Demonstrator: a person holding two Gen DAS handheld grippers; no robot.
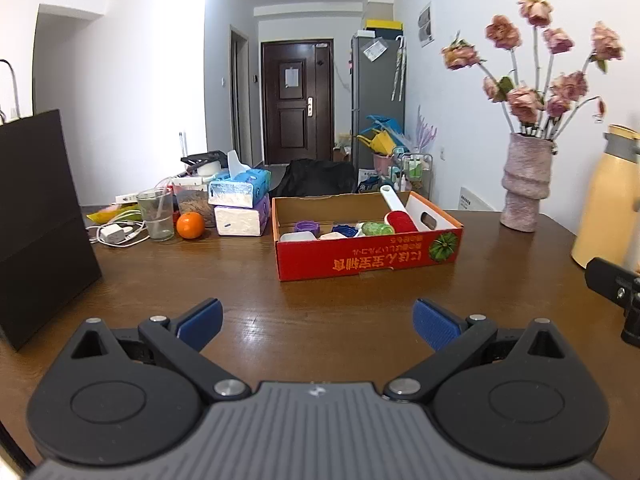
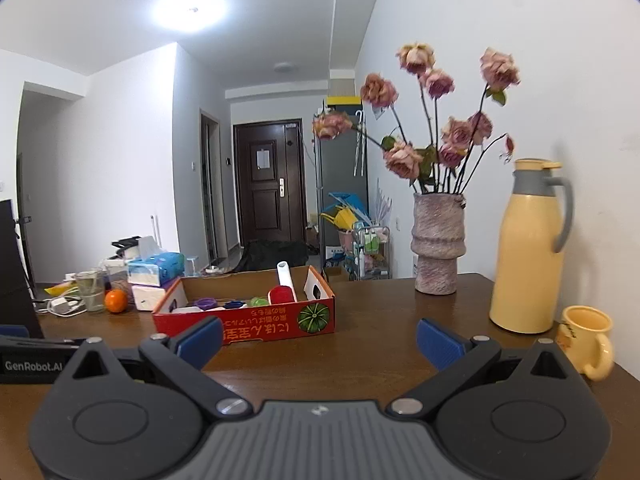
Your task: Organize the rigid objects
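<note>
Blue ribbed pads face each other across a wide gap on your left gripper (image 1: pixel 318 322), and nothing sits between them; its black linkage arms and grey ridged body hover low over the table (image 1: pixel 200 272). Your right gripper (image 2: pixel 319 342) is spread just as wide and is equally empty. Neither tool touches any object.

Judged from this layout, you are at or near the end of the sorting step, or between picks: no loose item shows on the wood near either gripper.

At 12 o'clock from the left gripper stands the cardboard box (image 1: pixel 368 258), a shallow red-printed tray with stiff brown walls and a cut-out handle. The task's items lie inside it:
- a purple cap (image 1: pixel 307 226), round and ridged;
- a blue cap (image 1: pixel 345 230), scalloped at the rim;
- a green ridged piece (image 1: pixel 378 228);
- a lint roller (image 1: pixel 400 216), white hard-plastic handle leaning on the far wall, red cylindrical head;
- white plastic pieces at the near left, shape unclear.

From the right gripper the box lies at 11 o'clock.

For any next pick, look outward first. At 10 o'clock from the left gripper, the orange (image 1: pixel 190 225) and drinking glass (image 1: pixel 156 214) stand close together. At 2 o'clock from the right gripper stand the smooth yellow jug (image 2: pixel 528 248) and mug (image 2: pixel 586 340); the rough-textured vase (image 2: pixel 438 244) is top-heavy, so pass well clear.
</note>
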